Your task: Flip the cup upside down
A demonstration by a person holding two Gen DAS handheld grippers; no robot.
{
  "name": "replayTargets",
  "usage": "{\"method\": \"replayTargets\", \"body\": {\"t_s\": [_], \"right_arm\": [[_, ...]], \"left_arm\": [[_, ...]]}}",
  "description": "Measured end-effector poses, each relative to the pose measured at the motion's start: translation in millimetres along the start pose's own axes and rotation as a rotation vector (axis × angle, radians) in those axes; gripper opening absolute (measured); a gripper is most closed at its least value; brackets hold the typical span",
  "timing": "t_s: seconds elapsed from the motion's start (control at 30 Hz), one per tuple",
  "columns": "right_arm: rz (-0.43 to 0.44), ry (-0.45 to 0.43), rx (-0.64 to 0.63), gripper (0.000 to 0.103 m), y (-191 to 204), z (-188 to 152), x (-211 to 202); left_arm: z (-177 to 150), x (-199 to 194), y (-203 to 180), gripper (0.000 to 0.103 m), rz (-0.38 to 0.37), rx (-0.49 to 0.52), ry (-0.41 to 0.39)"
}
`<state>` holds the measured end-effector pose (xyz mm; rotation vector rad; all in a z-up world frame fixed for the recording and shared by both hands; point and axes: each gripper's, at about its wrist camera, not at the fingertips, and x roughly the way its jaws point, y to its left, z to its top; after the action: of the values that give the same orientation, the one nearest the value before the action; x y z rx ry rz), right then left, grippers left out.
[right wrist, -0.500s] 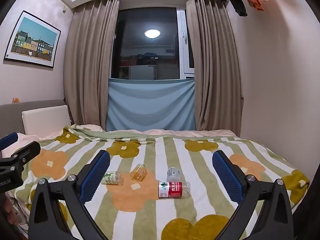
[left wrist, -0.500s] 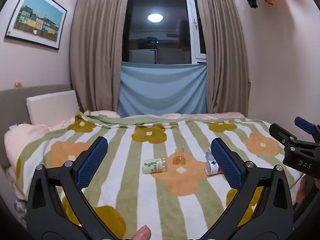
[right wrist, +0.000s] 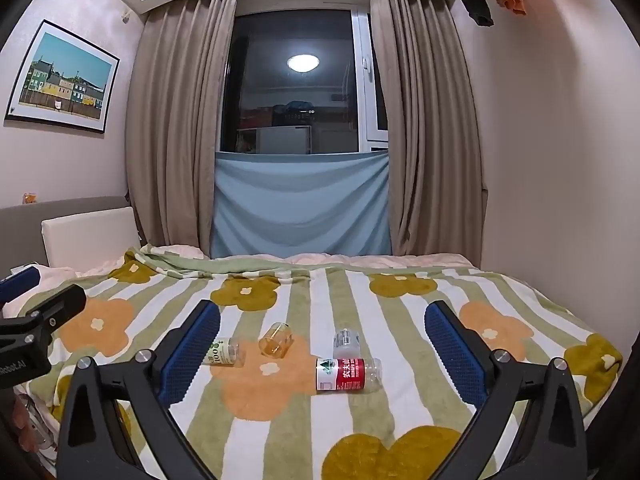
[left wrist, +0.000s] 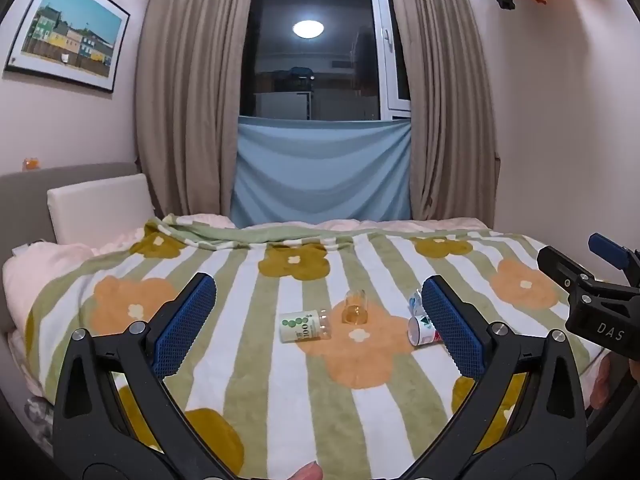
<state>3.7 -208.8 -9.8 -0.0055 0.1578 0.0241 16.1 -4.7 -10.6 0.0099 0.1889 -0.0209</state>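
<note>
A small amber glass cup (left wrist: pixel 355 307) lies tilted on its side on the flowered blanket (left wrist: pixel 248 360); it also shows in the right wrist view (right wrist: pixel 275 340). My left gripper (left wrist: pixel 320 328) is open and empty, held above the near part of the bed, well short of the cup. My right gripper (right wrist: pixel 323 350) is open and empty too, at a similar distance. The right gripper also shows at the right edge of the left wrist view (left wrist: pixel 592 300), and the left gripper at the left edge of the right wrist view (right wrist: pixel 32 320).
A green-labelled bottle (left wrist: pixel 305 326) lies left of the cup. A red-labelled bottle (right wrist: pixel 347 375) and a small clear bottle (right wrist: pixel 345 340) lie to its right. A pillow (left wrist: pixel 100 208) and headboard stand at the left, curtains and a window behind the bed.
Both grippers have stayed nearly still; the view has shifted only slightly. The cup and the bottles have not moved.
</note>
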Motion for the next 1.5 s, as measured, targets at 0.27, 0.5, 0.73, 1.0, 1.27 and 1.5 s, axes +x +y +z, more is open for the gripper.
{"method": "replayTargets", "body": {"t_s": [0.27, 0.5, 0.73, 1.0, 1.27, 1.5], "right_arm": [[0.011, 0.004, -0.006, 0.102, 5, -5, 15], [0.021, 0.01, -0.008, 0.102, 7, -12, 24], [0.02, 0.013, -0.01, 0.102, 9, -7, 23], [0.022, 0.015, -0.005, 0.102, 7, -6, 22], [0.025, 0.014, -0.006, 0.102, 10, -8, 25], [0.024, 0.013, -0.002, 0.102, 12, -9, 25]], "left_arm": [[-3, 12, -1, 0.103, 0.004, -0.001, 0.015], [-8, 18, 0, 0.103, 0.01, -0.003, 0.022], [-8, 19, 3, 0.103, 0.006, -0.008, 0.026], [-10, 22, 6, 0.103, 0.008, -0.012, 0.03], [-13, 23, 6, 0.103, 0.008, -0.015, 0.032], [-13, 23, 7, 0.103, 0.008, -0.017, 0.033]]}}
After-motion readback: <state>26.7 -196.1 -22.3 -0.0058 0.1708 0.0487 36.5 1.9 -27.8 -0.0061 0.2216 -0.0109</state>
